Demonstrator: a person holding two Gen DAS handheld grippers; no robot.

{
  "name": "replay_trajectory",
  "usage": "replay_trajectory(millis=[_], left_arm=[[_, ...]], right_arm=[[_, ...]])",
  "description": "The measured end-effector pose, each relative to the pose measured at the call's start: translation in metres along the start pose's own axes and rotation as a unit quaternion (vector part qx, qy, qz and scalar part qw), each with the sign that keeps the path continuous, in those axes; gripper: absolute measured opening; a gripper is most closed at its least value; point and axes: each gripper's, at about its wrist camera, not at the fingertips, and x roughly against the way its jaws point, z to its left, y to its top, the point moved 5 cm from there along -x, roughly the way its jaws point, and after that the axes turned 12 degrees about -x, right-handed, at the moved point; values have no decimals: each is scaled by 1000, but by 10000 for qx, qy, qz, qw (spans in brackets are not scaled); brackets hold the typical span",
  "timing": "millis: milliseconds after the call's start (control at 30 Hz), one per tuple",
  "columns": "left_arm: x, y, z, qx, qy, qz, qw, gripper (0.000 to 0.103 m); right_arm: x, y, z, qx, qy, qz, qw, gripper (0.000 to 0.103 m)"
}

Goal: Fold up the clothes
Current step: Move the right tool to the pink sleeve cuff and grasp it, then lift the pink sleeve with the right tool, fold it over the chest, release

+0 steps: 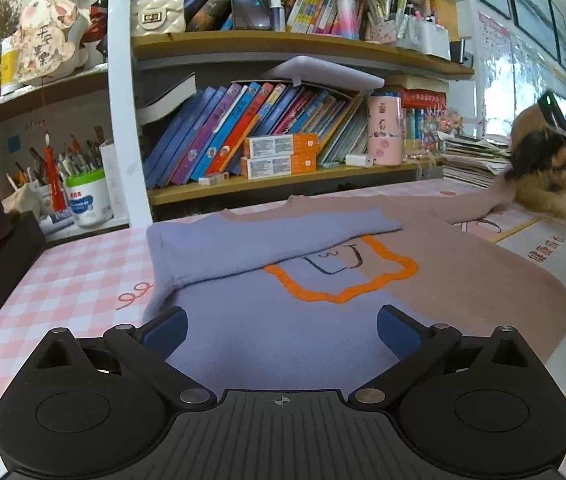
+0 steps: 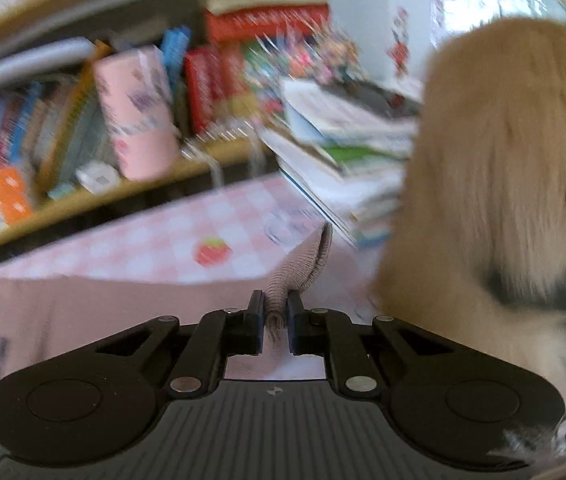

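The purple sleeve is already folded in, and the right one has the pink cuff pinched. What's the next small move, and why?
Probably carry the ribbed pink cuff inward across the pink-and-purple knit sweater. The right hand-held gripper is shut on it, its sleeve lies stretched outward, the purple sleeve already lies folded over the chest, and the left hand-held gripper hangs open.

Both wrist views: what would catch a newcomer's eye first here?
The two-tone sweater spread on the pink checked tablecloth, lilac and dusty pink with an orange outline on its chest, its lilac sleeve folded across. The right gripper is shut on the pink sleeve's ribbed cuff, beside a mass of tan fur. The left gripper hangs open above the hem.
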Motion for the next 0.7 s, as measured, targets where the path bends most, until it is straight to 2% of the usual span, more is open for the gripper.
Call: replay_trajectory(millis=[133,267,367,533,700], left_arm=[[1,1,0,19,-29,-46,10000,102],[2,1,0,16,-3,-56,10000,102],[2,1,-1,-22,17,-66,10000,103],[2,1,1,31,-9,-66,10000,103],[2,2,0,-13,39,-61,10000,103]], right_arm=[[28,22,45,63,690,-119,9975,10],[57,31,119,460,1537,-169,9869,10],[76,23,176,898,2093,-179,9736,10],[85,-6,246,1368,2623,34,9552,10],[94,-35,315,1830,3138,246,9314,10]])
